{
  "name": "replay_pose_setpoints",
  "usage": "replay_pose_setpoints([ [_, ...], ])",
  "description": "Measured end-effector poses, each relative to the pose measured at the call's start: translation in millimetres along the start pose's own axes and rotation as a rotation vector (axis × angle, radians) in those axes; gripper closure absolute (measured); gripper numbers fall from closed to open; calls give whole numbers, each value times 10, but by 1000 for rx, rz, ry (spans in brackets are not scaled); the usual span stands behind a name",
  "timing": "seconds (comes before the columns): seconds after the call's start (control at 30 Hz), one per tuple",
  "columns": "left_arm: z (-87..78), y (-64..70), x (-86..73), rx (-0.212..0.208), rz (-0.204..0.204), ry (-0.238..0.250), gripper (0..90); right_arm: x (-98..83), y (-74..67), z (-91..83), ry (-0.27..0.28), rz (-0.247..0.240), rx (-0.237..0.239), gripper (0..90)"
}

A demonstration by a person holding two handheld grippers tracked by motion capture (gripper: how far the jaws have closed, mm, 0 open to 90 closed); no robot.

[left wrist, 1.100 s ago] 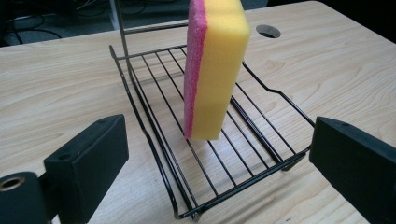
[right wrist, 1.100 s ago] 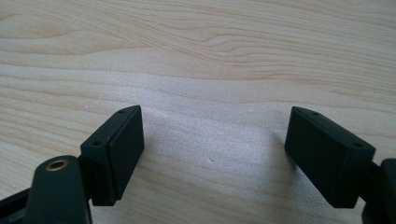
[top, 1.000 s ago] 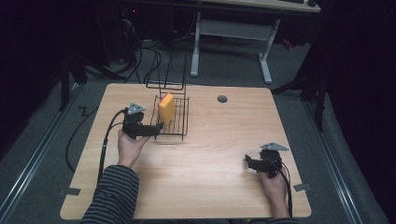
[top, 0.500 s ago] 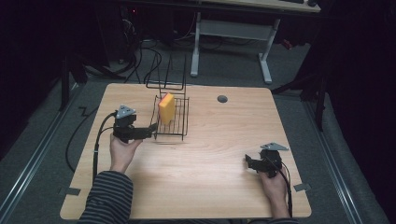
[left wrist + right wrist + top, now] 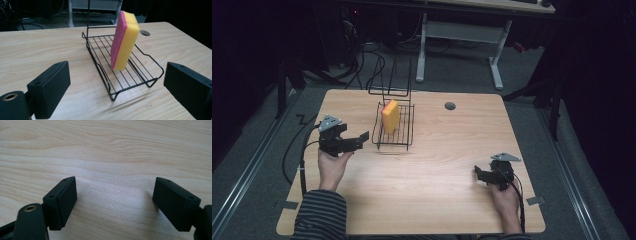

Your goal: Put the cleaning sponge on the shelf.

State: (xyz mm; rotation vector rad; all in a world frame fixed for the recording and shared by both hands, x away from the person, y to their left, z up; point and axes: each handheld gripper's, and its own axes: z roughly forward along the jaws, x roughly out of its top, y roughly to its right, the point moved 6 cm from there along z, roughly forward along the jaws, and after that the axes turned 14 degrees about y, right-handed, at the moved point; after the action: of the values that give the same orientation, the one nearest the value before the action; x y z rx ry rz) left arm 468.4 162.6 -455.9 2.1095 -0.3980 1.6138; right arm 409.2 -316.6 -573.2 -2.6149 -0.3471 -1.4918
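Note:
A yellow sponge (image 5: 390,116) with a pink face stands on edge in a black wire rack (image 5: 404,142) at the back middle of the wooden table. My left gripper (image 5: 356,139) is open just left of the rack, level with its front end and apart from it. In the left gripper view the sponge (image 5: 125,40) leans upright on the rack's wires (image 5: 135,83), beyond my open left gripper (image 5: 120,92). My right gripper (image 5: 480,176) rests open near the table's front right. In its own view the right gripper (image 5: 113,205) has bare wood between its jaws.
A round cable hole (image 5: 450,106) sits in the table behind and to the right of the rack. The rack's tall wire handle (image 5: 389,80) rises at its far end. Cables (image 5: 299,150) trail off the table's left edge. A white desk frame (image 5: 462,35) stands beyond the table.
My left gripper has drawn back to the left, away from the rack. The sponge, the rack and the right gripper have stayed put.

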Motion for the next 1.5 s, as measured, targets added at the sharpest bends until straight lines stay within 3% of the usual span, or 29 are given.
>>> replay_pose_setpoints([
  [0.6,-312,-85,10,30,-30,46,90,0,-1,0,0,0,0,197],
  [0.73,-408,-108,-40,37,-63,57,92,0,-2,0,0,0,1,197],
  [1.13,-615,-215,-159,81,-89,72,96,1,2,1,1,-5,1,196],
  [1.5,-669,-251,-305,110,-80,52,105,0,-1,0,0,-1,0,197],
])
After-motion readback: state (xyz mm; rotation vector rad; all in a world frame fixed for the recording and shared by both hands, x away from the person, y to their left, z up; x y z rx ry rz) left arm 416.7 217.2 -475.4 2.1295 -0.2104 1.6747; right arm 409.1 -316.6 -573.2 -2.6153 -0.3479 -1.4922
